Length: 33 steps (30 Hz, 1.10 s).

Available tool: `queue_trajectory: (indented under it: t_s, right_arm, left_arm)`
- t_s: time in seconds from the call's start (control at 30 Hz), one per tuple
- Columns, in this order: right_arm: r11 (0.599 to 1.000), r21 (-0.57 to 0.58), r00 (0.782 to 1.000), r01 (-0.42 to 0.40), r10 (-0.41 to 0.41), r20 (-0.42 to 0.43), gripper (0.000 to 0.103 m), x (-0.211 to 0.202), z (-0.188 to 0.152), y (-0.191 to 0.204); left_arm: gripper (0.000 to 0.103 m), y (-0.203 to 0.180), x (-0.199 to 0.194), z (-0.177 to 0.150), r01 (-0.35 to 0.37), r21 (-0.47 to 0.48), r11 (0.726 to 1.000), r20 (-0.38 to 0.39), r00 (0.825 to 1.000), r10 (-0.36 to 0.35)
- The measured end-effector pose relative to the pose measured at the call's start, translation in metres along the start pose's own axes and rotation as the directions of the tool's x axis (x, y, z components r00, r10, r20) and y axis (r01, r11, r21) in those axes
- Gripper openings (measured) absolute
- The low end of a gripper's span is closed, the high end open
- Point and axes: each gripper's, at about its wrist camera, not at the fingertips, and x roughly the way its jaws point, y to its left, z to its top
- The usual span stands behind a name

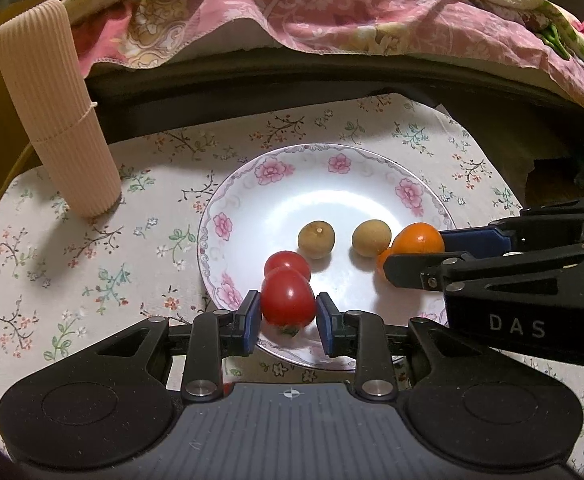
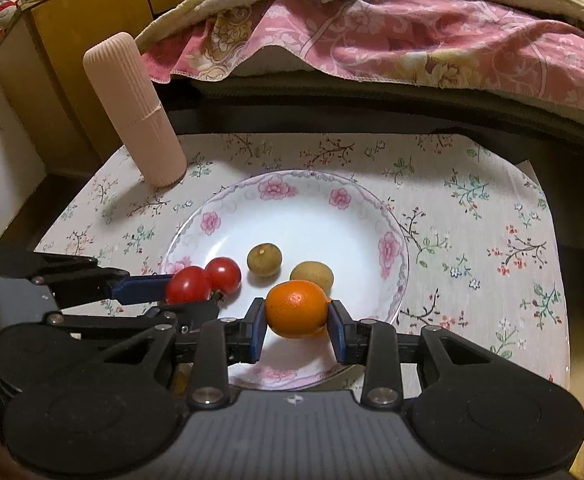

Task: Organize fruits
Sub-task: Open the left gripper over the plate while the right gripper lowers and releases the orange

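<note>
A white plate with pink flowers (image 1: 324, 168) (image 2: 304, 200) lies on a floral cloth. My left gripper (image 1: 287, 314) is shut on a red tomato (image 1: 287, 300) over the plate's near rim; it also shows in the right wrist view (image 2: 187, 286). A second tomato (image 1: 287, 265) (image 2: 223, 274) lies just behind it. My right gripper (image 2: 296, 322) is shut on a small orange (image 2: 296, 310) (image 1: 419, 239) above the plate. Another orange fruit (image 1: 384, 258) peeks out below it. Two brown longans (image 1: 316, 239) (image 1: 371, 237) (image 2: 264, 260) (image 2: 312, 274) rest mid-plate.
A ribbed pink cylinder case (image 1: 51, 108) (image 2: 135, 108) stands on the cloth (image 1: 71, 280) at the back left. A bed with a pink floral quilt (image 1: 332, 12) runs along the back. A wooden cabinet (image 2: 71, 40) stands at the far left.
</note>
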Motion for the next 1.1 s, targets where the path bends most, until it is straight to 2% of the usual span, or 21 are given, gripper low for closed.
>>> queue_trajectory:
  t_s: [0.47,0.73,1.0,1.1]
  right_arm:
    - [1.0,0.003,1.0,-0.002,0.002,-0.009,0.036,-0.003,-0.003,0.001]
    - [0.998,0.052,0.999,-0.036,0.038,-0.024,0.036,-0.004,-0.004,-0.003]
    - [0.999,0.041,0.998,-0.036,0.037,-0.04,0.039,-0.004,-0.005,0.001]
    - [0.998,0.039,0.998,-0.04,0.041,-0.044,0.042,-0.004,-0.005,0.001]
  left_arm:
    - [0.043,-0.003,-0.004,-0.001,-0.005,0.049,0.999,0.006,1.0,0.004]
    - [0.052,0.004,-0.012,0.001,-0.005,0.021,1.0,0.023,1.0,0.005]
    - [0.054,0.011,-0.018,0.001,-0.006,0.001,1.0,0.036,0.999,0.006]
    - [0.06,0.015,-0.022,0.001,-0.003,-0.006,1.0,0.048,0.999,0.004]
